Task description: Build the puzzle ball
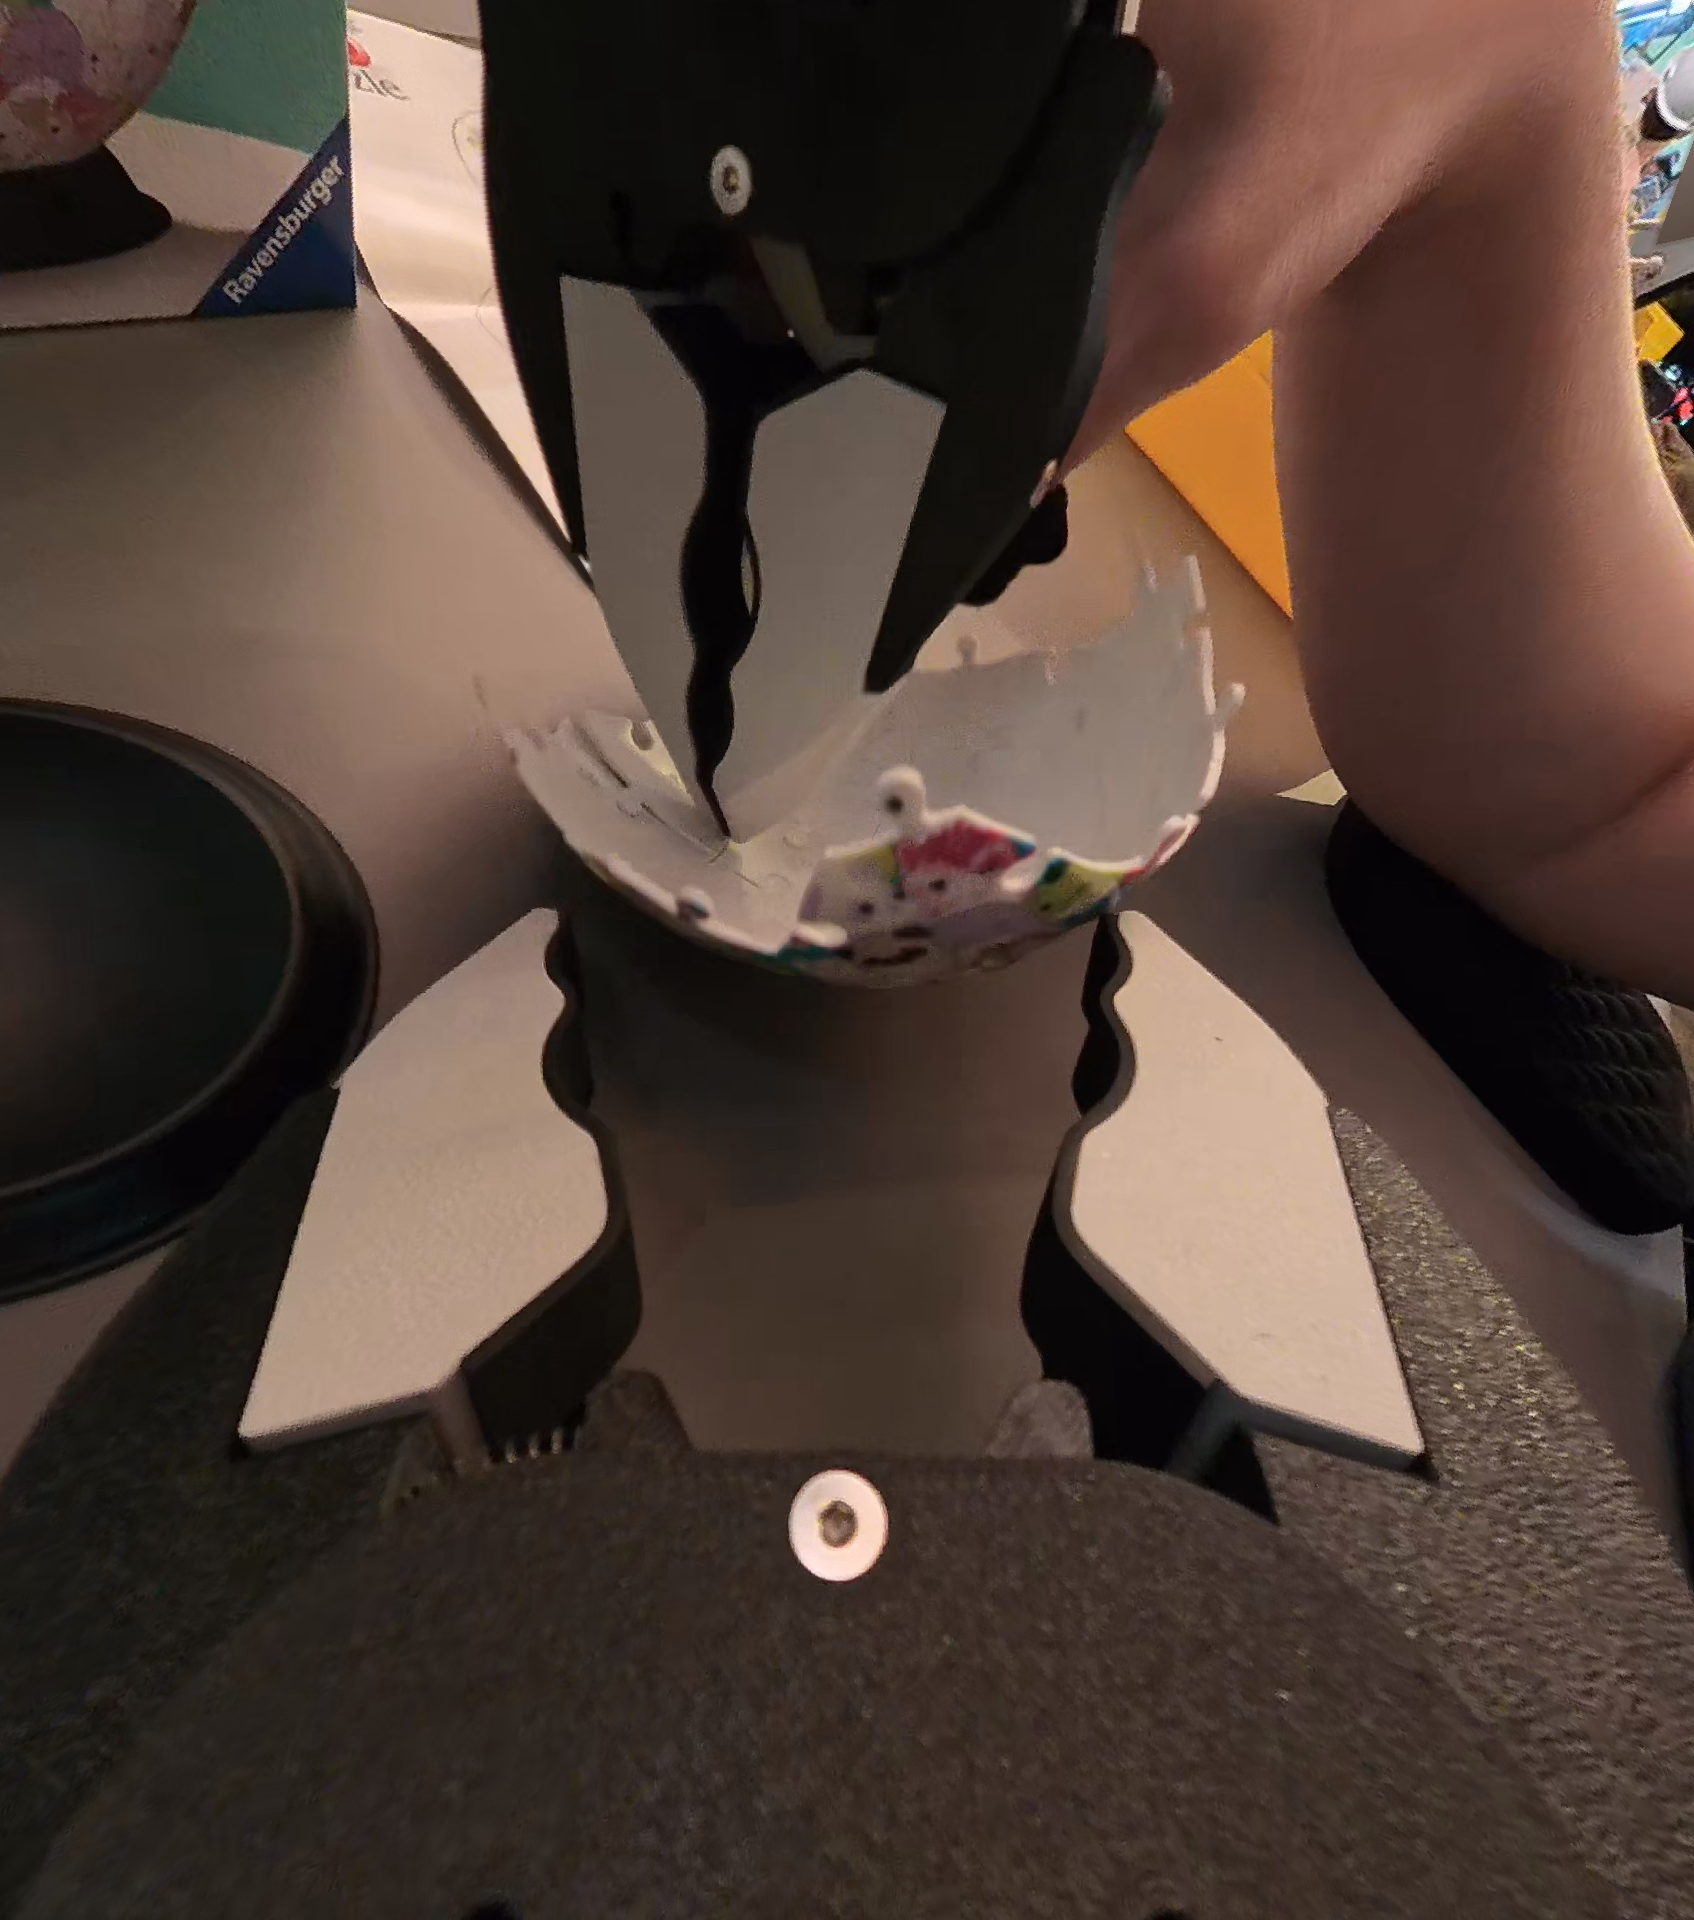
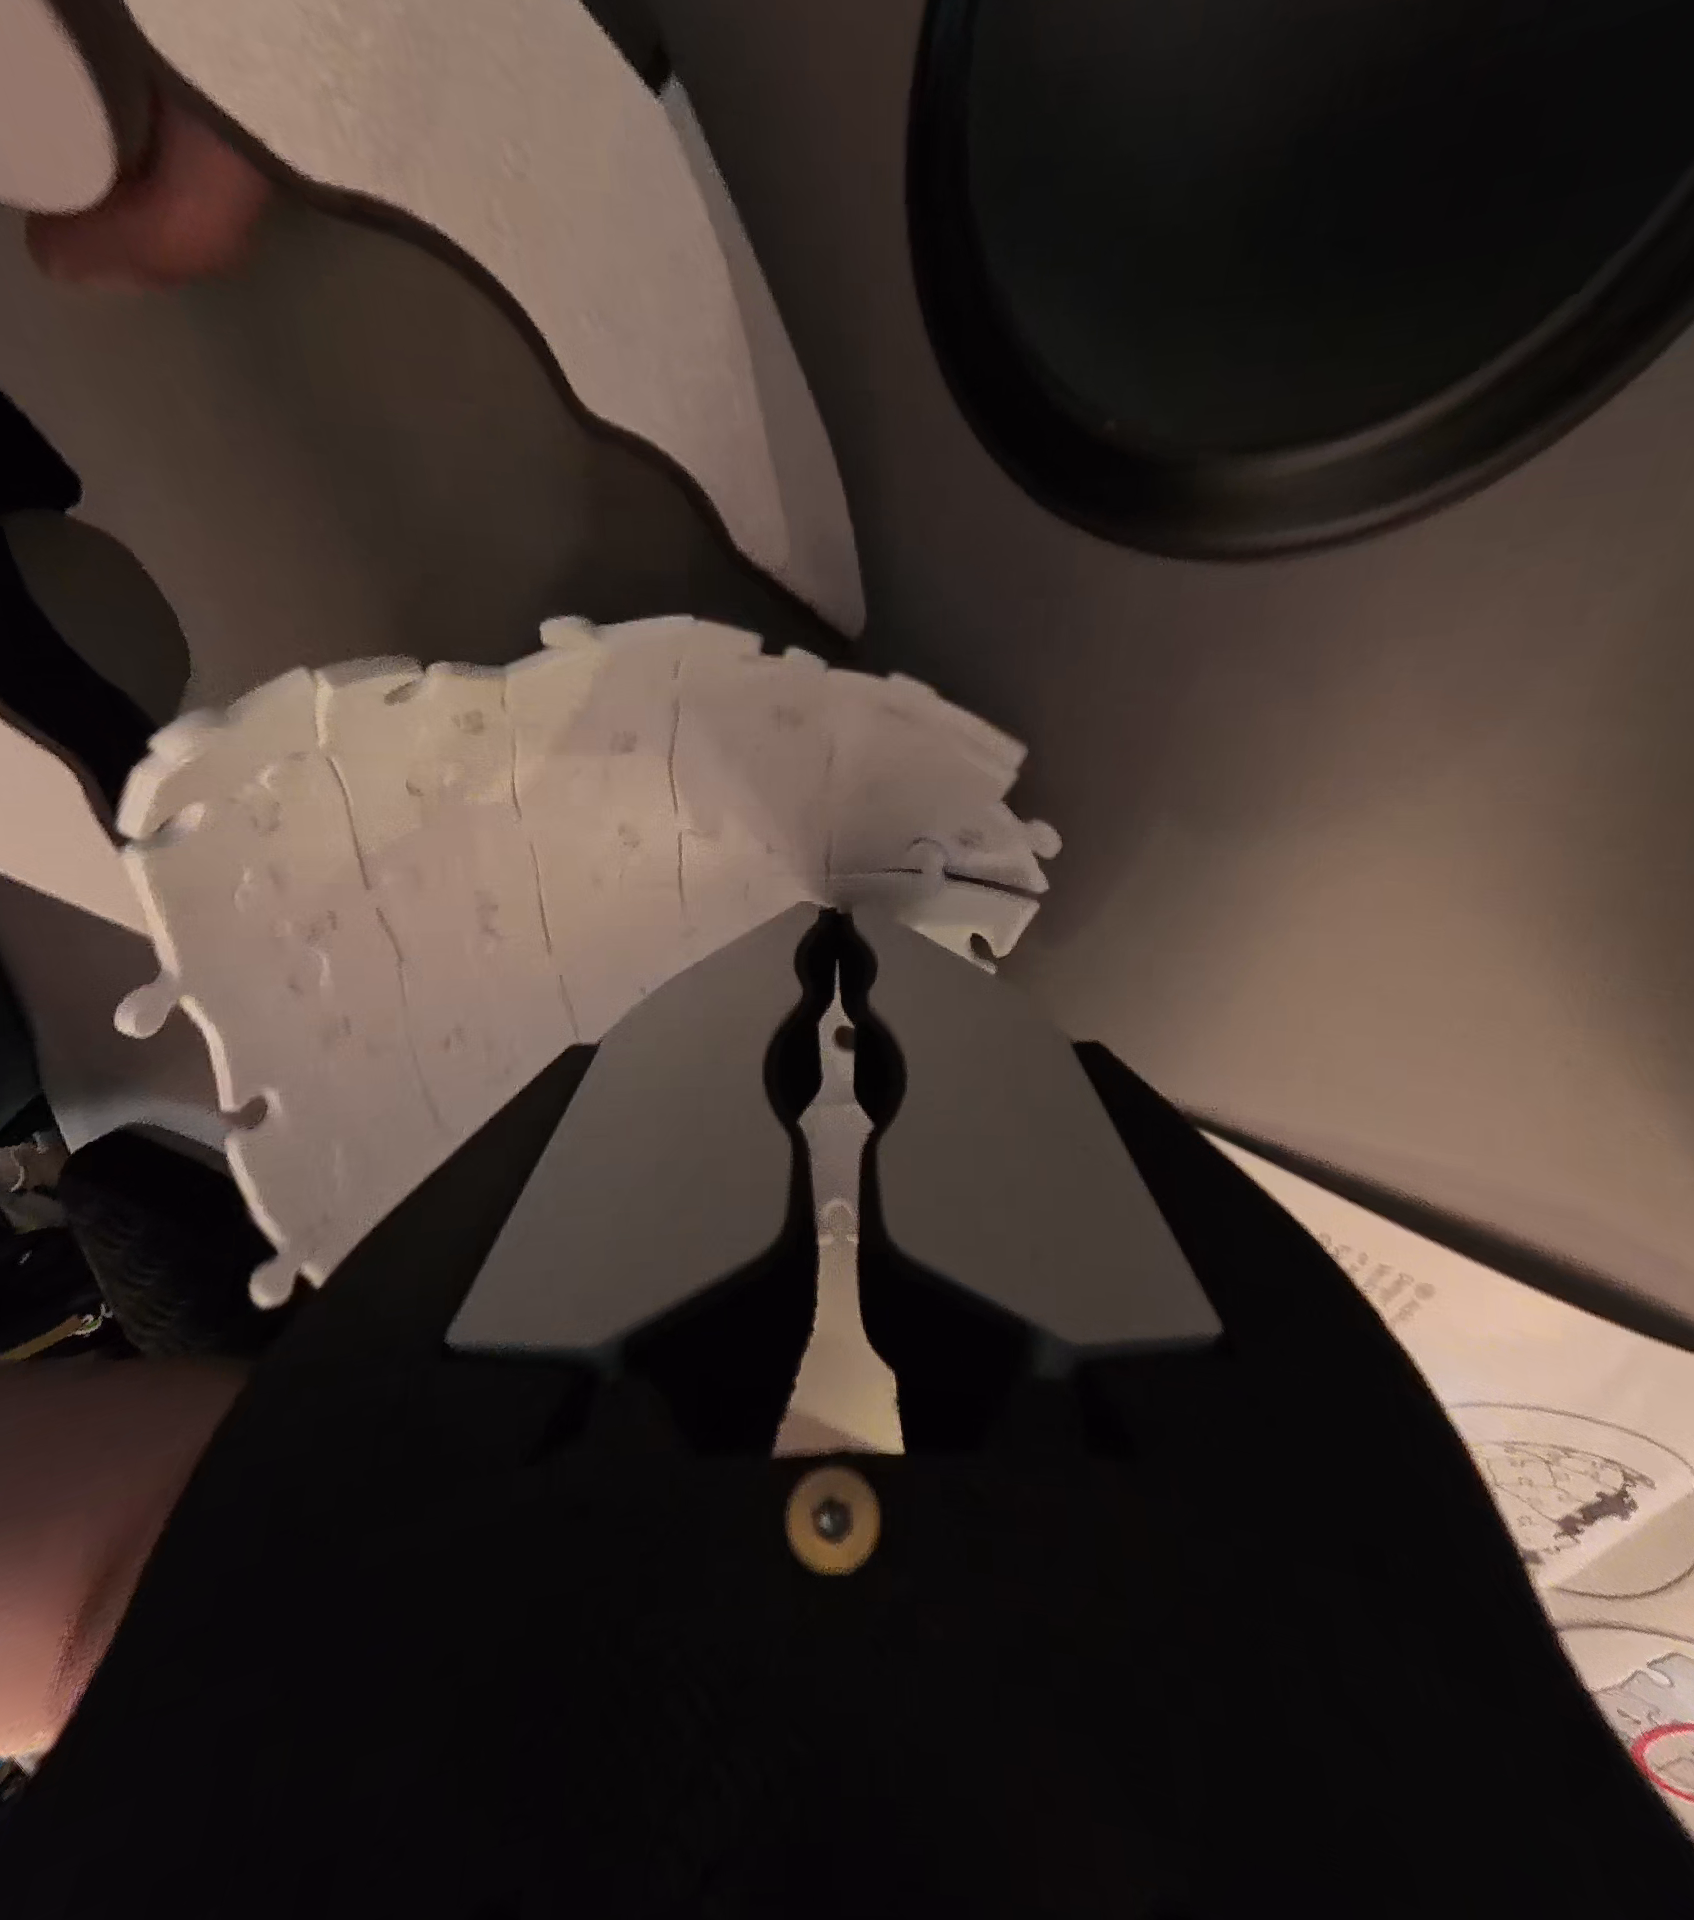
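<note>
1. My right claw comes down from above and is pinched together on the rim of the shell, the half-built puzzle ball. In the right wrist view the fingers meet at the shell's edge with barely a gap between them.

2. My left claw is spread wide and holds nothing. Its tips sit just below the shell, one to each side, not touching it.

3. The shell hangs over the grey table, carried by the right claw alone as far as I can tell. White inside faces up; printed colours show on the outer curve nearest the left claw.

4. A black dish lies on the table to the left, well apart from the shell. A box stands at the far corner, and a printed sheet lies beyond the table's edge.

5. I judge the shell light, thin and stiff in each piece but weak at the seams. The pieces lock only by their tabs, and one seam near my right tips already looks slightly open. A hard squeeze or twist could pop pieces out.

6. Where I would take hold: across a whole piece at the rim, flat between the pads, away from loose tabs. The left claw should support the outer curve from beneath rather than pinch another edge.

7. Much of the sphere is not yet built.
</note>
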A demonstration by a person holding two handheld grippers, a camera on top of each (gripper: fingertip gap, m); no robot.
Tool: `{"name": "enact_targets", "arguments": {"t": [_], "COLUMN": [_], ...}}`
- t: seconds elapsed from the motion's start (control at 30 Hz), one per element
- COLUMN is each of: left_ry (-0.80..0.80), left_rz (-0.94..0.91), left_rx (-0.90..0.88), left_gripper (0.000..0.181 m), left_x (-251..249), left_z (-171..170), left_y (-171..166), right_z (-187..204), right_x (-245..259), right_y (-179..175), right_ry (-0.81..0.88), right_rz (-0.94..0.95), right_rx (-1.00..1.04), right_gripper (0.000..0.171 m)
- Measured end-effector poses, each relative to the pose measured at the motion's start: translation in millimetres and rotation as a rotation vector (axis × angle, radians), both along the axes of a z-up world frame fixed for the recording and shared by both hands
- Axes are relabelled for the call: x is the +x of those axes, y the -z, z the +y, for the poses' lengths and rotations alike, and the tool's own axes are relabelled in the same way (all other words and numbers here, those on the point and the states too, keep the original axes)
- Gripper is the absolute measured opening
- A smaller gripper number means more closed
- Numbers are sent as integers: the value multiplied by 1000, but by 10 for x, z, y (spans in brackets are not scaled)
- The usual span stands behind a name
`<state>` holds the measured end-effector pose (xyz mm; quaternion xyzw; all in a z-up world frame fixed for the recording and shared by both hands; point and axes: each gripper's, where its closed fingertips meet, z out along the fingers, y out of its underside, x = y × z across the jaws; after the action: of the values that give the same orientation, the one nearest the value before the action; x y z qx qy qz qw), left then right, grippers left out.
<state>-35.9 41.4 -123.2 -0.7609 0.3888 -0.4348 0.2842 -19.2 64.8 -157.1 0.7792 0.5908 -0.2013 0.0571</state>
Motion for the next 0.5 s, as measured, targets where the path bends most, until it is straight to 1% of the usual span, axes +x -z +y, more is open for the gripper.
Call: {"name": "enact_targets", "arguments": {"t": [0.23,0.4,0.5], "left_ry": [3,1,2], "left_rz": [-2,-4,-4], "left_rx": [-2,-5,-5], "left_gripper": [91,91,91], "left_x": [0,1,3], "left_z": [-5,-2,-3], "left_y": [0,-2,0], "right_z": [25,43,45], "right_x": [171,188,187], "right_y": [-7,6,5], "right_ry": [17,42,80], "right_rz": [-2,12,37], "right_rx": [-24,-46,-93], "right_gripper": [1,1,1]}}
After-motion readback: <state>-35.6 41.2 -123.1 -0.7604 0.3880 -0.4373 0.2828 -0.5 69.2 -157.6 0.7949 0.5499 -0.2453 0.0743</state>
